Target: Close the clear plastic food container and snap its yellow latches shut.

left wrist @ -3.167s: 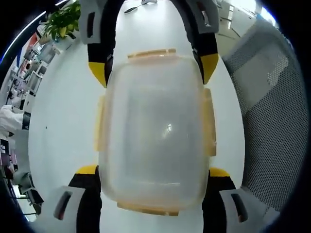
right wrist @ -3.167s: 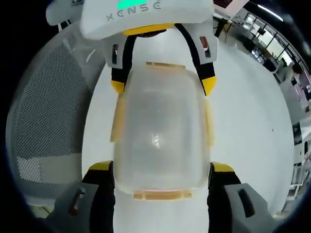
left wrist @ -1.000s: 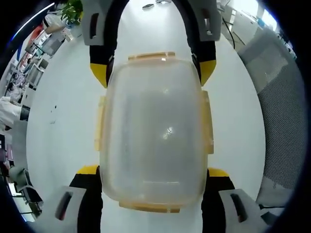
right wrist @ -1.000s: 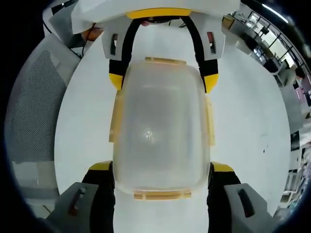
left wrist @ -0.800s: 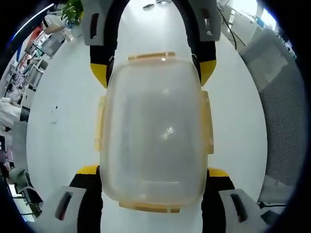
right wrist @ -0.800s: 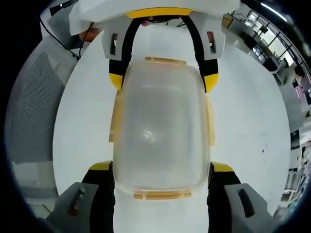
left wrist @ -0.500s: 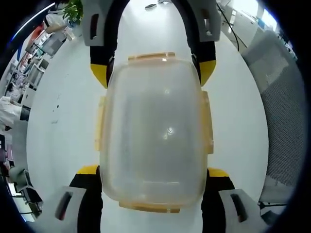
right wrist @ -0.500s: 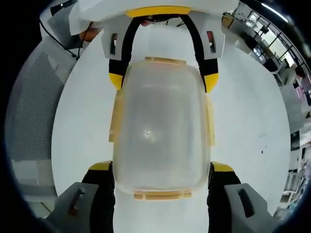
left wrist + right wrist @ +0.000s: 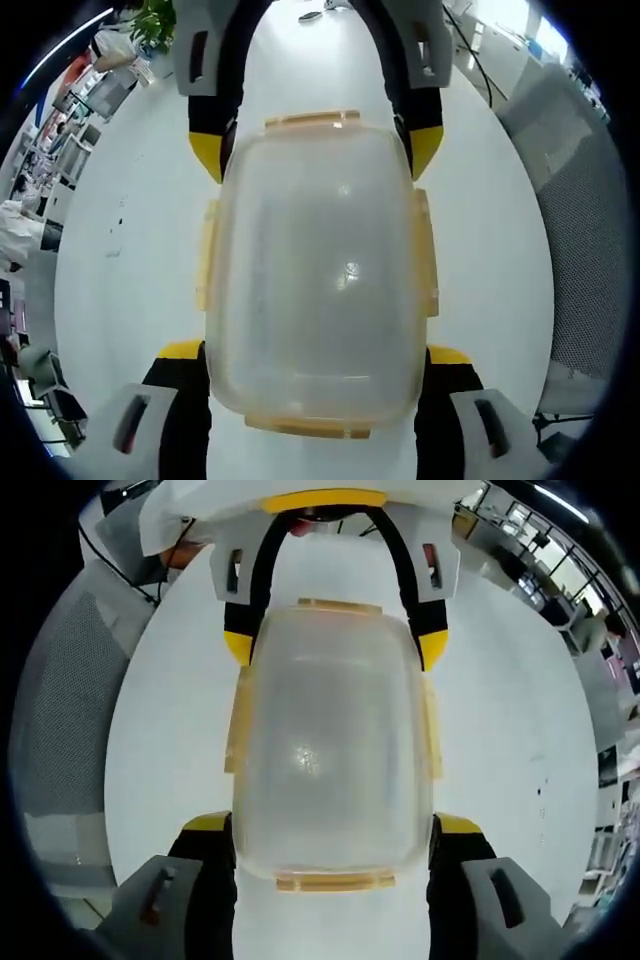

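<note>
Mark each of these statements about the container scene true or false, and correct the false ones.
1. The container has its lid on. True.
2. The latches are blue. False: they are yellow.
3. The left gripper and the right gripper straddle opposite ends of the container. True.
4. The container lies on a dark wooden floor. False: a white table lies beneath it.
5. A green plant shows far off in the left gripper view. True.
</note>
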`<state>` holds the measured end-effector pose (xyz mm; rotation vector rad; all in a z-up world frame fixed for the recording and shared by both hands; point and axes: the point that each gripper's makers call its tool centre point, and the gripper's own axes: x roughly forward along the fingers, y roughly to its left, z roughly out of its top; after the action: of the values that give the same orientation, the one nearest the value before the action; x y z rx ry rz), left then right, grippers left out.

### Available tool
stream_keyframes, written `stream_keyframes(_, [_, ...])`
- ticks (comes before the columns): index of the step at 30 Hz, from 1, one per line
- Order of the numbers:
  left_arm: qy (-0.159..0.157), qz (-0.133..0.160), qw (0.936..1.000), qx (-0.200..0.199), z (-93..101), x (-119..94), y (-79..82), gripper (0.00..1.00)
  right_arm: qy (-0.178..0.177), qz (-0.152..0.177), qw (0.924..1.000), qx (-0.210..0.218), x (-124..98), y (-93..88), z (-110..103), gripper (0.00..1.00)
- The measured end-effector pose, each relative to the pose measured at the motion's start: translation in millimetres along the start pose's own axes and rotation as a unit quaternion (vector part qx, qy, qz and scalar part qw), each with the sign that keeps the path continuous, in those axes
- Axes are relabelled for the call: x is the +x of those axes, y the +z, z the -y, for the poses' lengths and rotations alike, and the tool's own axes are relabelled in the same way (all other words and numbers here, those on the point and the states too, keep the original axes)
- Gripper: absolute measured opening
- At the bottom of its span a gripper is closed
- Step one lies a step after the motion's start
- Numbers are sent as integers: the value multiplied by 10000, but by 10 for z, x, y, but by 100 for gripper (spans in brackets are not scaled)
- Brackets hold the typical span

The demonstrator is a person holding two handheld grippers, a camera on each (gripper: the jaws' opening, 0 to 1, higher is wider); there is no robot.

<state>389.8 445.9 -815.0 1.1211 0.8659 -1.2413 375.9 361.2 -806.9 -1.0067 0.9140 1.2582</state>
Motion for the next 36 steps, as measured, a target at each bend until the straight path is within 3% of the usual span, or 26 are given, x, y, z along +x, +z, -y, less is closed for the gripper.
stream_keyframes(15, [32,169,9997,200,-13,-6,-10,83,-51,104,9999,44,-5,8,4,77])
stream_keyframes(19, [67,227,9997,54,-15,-15,-11,83,-258,122,9995,144,-17,-12,60,77])
stream_keyframes(22, [100,336,9994,-29,-22,-14,-6,83,-380,221,9989,157,-34,-37,79,80])
stream_keyframes(24, [134,396,9991,-121,-13,-22,-7,84,-379,482,9972,429,-43,-8,63,82])
stream_keyframes(31, [304,742,9960,-393,-16,-46,-19,85,-582,753,9925,772,-52,-93,11,86])
stream_keyframes(34, [627,1074,9898,-693,-88,-91,-12,86,-734,1047,9853,1133,-64,-70,5,88])
stream_keyframes(36, [877,1406,9830,-798,-157,-138,36,92,-787,1234,9804,1322,-71,-53,-13,89])
